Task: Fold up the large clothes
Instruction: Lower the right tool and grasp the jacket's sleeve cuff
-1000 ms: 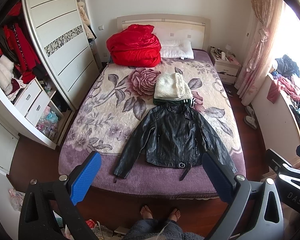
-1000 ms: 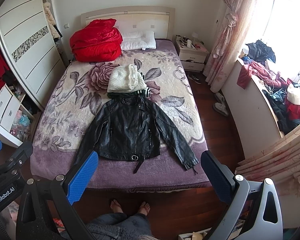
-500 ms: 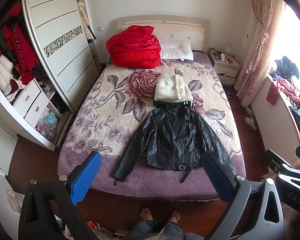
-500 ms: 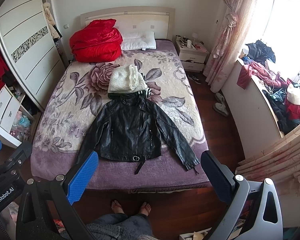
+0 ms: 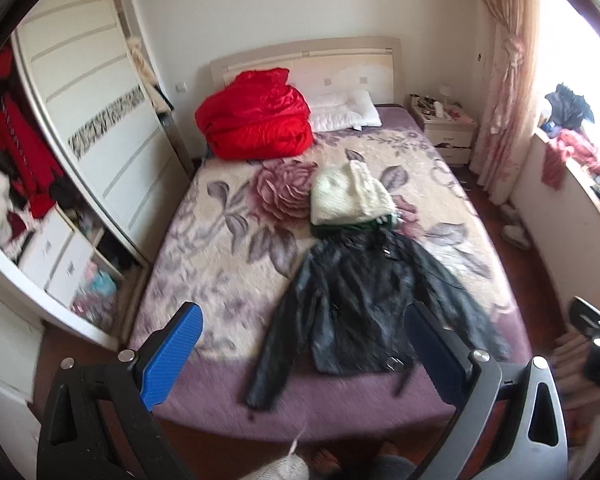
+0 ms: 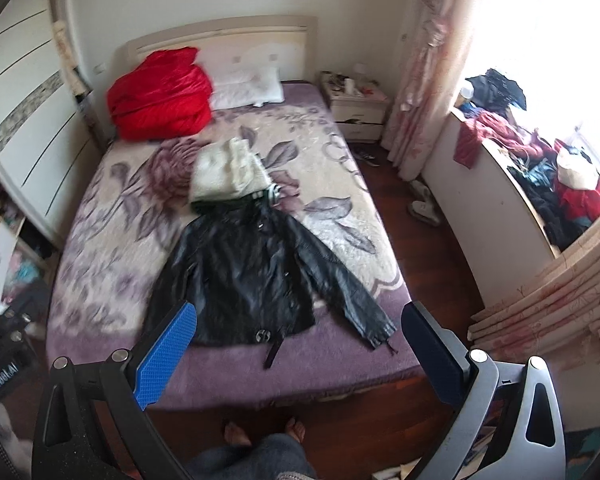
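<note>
One black jacket [image 6: 252,276] lies flat, front up and sleeves spread, at the foot of the bed [image 6: 340,344], with folded knitwear [image 6: 228,172] touching its collar at 12 o'clock. Both tools, left [image 5: 304,344] and right [image 6: 300,344], hang wide and empty above it. Folding looks unstarted; next, each should likely reach down for a sleeve.
</note>
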Motion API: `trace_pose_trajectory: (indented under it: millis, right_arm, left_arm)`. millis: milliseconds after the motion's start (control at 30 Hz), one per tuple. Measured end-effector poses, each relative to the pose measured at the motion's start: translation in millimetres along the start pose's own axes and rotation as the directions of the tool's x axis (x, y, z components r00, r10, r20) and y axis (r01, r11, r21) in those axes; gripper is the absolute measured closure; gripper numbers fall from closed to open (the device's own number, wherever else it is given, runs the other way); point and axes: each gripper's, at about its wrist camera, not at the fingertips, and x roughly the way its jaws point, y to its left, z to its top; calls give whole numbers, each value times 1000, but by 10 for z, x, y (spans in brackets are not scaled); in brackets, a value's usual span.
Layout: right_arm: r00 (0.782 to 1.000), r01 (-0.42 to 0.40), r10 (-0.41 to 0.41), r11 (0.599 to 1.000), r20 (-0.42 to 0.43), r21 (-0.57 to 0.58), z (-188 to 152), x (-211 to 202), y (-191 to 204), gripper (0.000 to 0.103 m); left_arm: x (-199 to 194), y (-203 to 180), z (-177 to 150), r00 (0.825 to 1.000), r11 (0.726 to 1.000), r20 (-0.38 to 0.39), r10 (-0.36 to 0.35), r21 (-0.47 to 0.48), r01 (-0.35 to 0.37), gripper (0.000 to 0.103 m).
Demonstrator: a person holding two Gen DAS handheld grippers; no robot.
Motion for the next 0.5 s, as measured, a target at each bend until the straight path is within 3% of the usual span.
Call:
trace_pose_trajectory:
  millis: [200, 267, 400, 500]
  right_arm:
    - [987, 27, 10, 973, -160, 230, -90, 1472, -603, 0]
    - [976, 47, 21, 953, -219, 301, -234, 2004, -888, 5]
    - [949, 72, 73, 898, -308, 434, -610, 3174, -1480, 19]
    - [906, 88, 168, 824, -389, 559, -1023, 4185, -1884, 22]
  left_arm:
    - [1225, -453, -84, 999, 996, -37, 28, 83, -25, 0]
    - [1622, -607, -138, 998, 996, -53, 39, 85, -34, 0]
    - [2434, -937, -287, 991, 997, -116, 64, 60, -57, 0]
    - [3049, -1159, -489, 975, 998, -212, 61, 25, -57, 0]
